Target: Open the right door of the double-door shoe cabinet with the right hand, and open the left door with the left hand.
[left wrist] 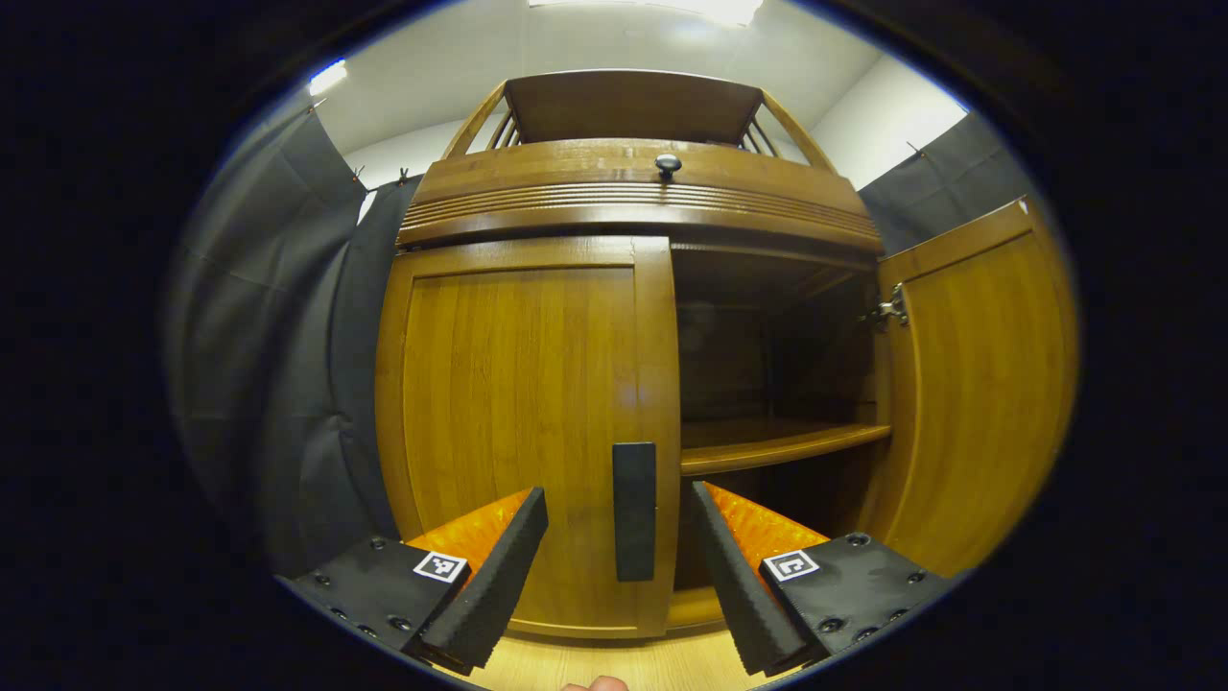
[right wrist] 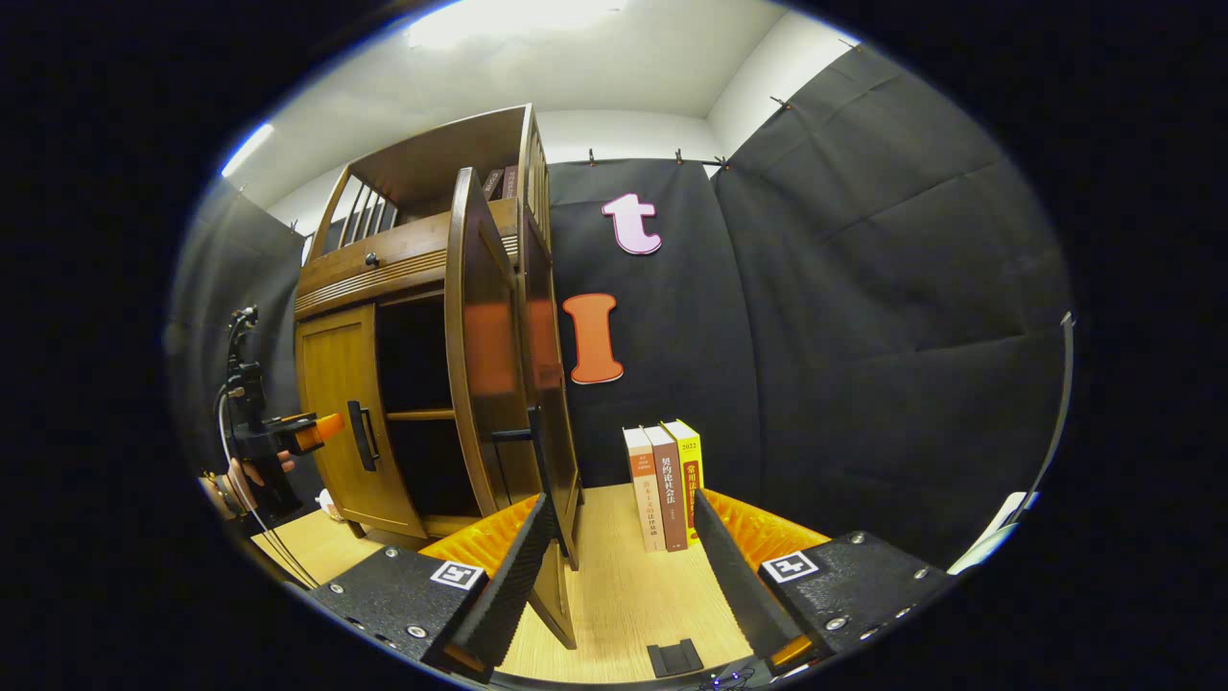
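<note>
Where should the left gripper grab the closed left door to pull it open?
Take the upright handle bar near the left door's inner edge, coming straight on with the left gripper open, one finger on each side. The bar stands proud of the flat panel.

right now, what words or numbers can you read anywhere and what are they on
"2022": near the top of the yellow book, on its spine.
Other spine characters on the yellow book, brown book and white book: too small to read surely.
Square tags: patterns, no text.
Cabinet: no text.
</note>
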A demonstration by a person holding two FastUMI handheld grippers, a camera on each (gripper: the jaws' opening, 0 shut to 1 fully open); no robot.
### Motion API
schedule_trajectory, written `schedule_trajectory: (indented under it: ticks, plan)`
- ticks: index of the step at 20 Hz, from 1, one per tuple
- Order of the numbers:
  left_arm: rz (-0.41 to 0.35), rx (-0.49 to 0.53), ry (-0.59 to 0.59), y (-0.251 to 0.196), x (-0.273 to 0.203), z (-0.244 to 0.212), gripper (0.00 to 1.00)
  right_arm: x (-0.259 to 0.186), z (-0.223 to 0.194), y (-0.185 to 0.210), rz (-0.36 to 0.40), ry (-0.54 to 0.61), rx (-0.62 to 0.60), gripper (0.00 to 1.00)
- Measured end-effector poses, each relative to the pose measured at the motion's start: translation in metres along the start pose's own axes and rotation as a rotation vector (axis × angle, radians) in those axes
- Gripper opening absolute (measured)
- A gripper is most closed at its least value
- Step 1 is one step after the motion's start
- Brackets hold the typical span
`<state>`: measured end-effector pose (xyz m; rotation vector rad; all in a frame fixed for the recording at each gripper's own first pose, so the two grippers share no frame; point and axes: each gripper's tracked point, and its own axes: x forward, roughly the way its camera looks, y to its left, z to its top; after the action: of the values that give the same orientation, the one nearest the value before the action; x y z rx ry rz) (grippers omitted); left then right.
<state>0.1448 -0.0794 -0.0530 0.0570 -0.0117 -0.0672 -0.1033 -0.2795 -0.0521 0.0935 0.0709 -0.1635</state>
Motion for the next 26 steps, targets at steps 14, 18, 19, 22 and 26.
schedule_trajectory:
  ticks: [14, 18, 19, 22, 26]
  plan:
    - [-0.039, -0.05, 0.083, -0.005, 0.073, -0.038, 0.92, -0.039, 0.007, -0.021, -0.111, -0.044, 0.065, 0.9]
    - [-0.081, -0.07, 0.091, -0.013, 0.073, -0.047, 0.63, -0.044, 0.007, -0.023, -0.138, -0.034, 0.044, 0.91]
    - [-0.101, -0.085, 0.095, -0.018, 0.072, -0.049, 0.55, -0.045, 0.006, -0.022, -0.14, -0.029, 0.037, 0.92]
    - [-0.061, -0.043, 0.09, -0.016, 0.072, -0.049, 0.36, -0.045, 0.001, -0.014, -0.132, -0.006, 0.036, 0.92]
    - [-0.065, -0.057, 0.138, -0.016, 0.069, -0.051, 0.3, -0.046, -0.003, 0.001, -0.109, 0.014, 0.019, 0.93]
